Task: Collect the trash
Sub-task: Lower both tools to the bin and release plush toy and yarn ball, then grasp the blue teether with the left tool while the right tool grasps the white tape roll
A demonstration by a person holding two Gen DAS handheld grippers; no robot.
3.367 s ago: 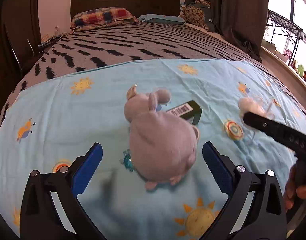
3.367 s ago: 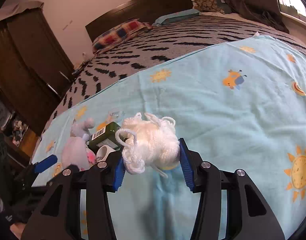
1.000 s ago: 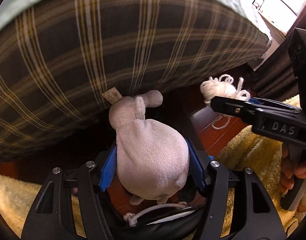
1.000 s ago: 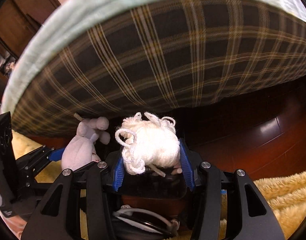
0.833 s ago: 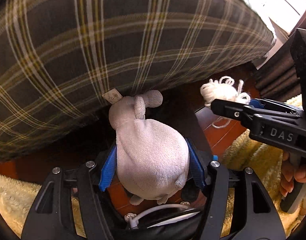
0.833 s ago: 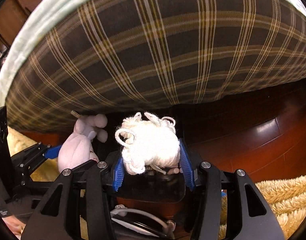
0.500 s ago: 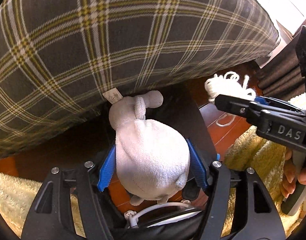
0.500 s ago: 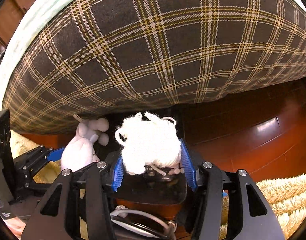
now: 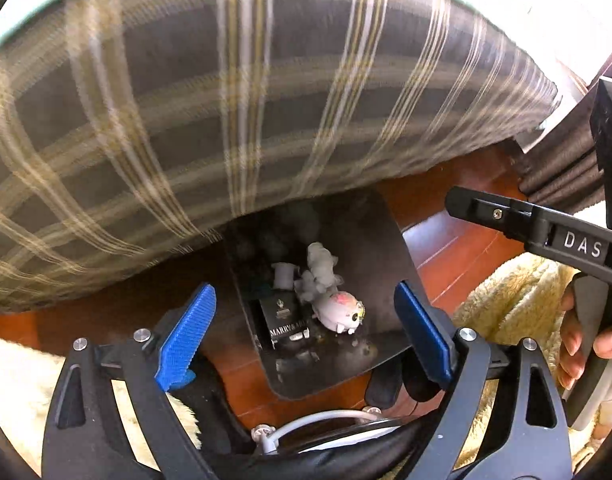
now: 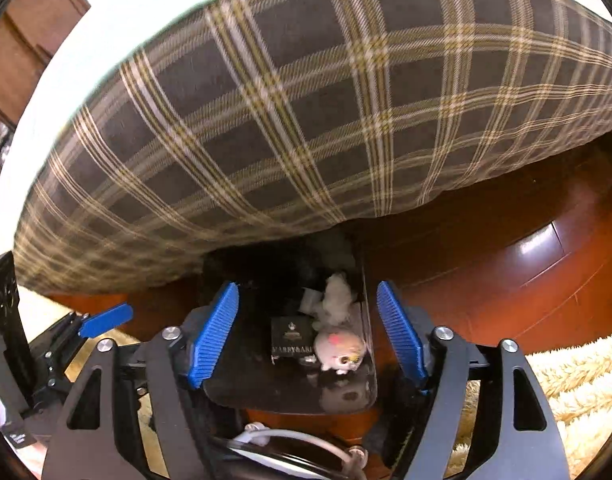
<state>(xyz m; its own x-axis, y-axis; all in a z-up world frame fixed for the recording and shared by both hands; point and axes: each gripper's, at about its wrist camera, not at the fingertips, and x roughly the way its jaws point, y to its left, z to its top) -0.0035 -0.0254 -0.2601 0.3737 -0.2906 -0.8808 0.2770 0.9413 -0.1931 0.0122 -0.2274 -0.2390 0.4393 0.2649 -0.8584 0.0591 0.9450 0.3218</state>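
Observation:
A black bin (image 9: 386, 236) stands on the floor at the foot of the bed. In it lie a pale plush toy (image 9: 340, 314), a white yarn ball (image 9: 320, 266), a black box (image 9: 288, 320) and a small white spool (image 9: 284, 274). My left gripper (image 9: 302, 296) hangs over the bin, its jaws opening with nothing between the pads. In the right wrist view my right gripper (image 10: 306, 294) is also above the bin (image 10: 246, 380), jaws opening and empty, with the plush toy (image 10: 340, 350), yarn ball (image 10: 338, 298) and box (image 10: 292, 338) below.
The plaid side of the bed (image 10: 306, 120) overhangs the bin's far end. Around it are a red-brown wooden floor (image 10: 506, 280) and a shaggy cream rug (image 9: 506, 300). A person's hand (image 9: 582, 340) holds the right gripper's handle.
Both grippers have spread their jaws. The plush toy has left the left one and the yarn ball the right one, and both now lie in the bin.

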